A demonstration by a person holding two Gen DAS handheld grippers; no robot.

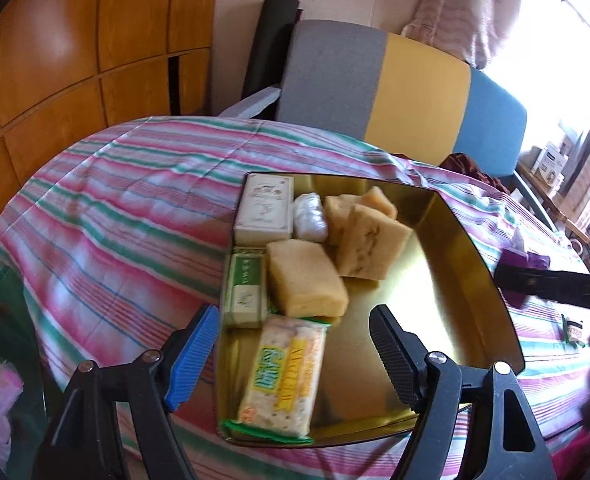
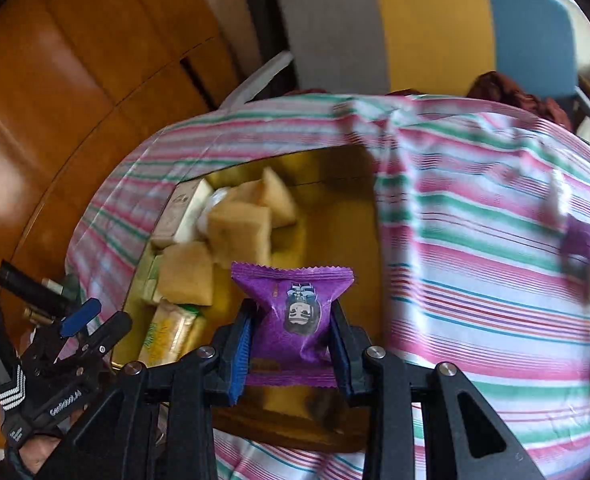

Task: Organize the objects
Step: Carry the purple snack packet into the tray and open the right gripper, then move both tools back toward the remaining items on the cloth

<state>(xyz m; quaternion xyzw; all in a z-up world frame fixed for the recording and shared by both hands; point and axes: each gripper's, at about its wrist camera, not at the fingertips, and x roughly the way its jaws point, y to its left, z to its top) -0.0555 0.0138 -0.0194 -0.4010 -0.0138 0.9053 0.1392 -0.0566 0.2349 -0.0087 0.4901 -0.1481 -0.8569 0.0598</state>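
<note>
- My right gripper (image 2: 291,334) is clamped on a purple snack packet (image 2: 295,312); the pads press its two sides and the packet stands up between my fingers, printed face toward the camera.
- Just beyond that packet, past my right fingertips, lies the gold tray (image 2: 335,216), and the packet hangs over its near part.
- My left gripper (image 1: 295,354) is wide and holds nothing; the blue pad (image 1: 193,356) and the black pad (image 1: 393,356) stand well apart.
- Between my left fingers I see a cracker packet with yellow and green print (image 1: 281,380) lying in the tray's (image 1: 467,248) near left corner.
- Further out from the left fingertips sit a green-and-white box (image 1: 245,292), a cream box (image 1: 265,208), a small white wrapped sweet (image 1: 310,217) and three pale yellow cake-like blocks (image 1: 305,278), crowded along the tray's left side.
- The tray floor ahead of my black left finger is bare gold.
- To the right of my left fingers, the right gripper's dark finger shows with a bit of purple packet (image 1: 525,270) beside it, over the tray's right rim.
- Right of my right fingers, another purple packet (image 2: 581,242) lies blurred on the striped cloth (image 2: 475,240), well apart from the tray.
- In the right view my left gripper (image 2: 89,318) sits down to the left of my right fingers, by the tray's left edge.
</note>
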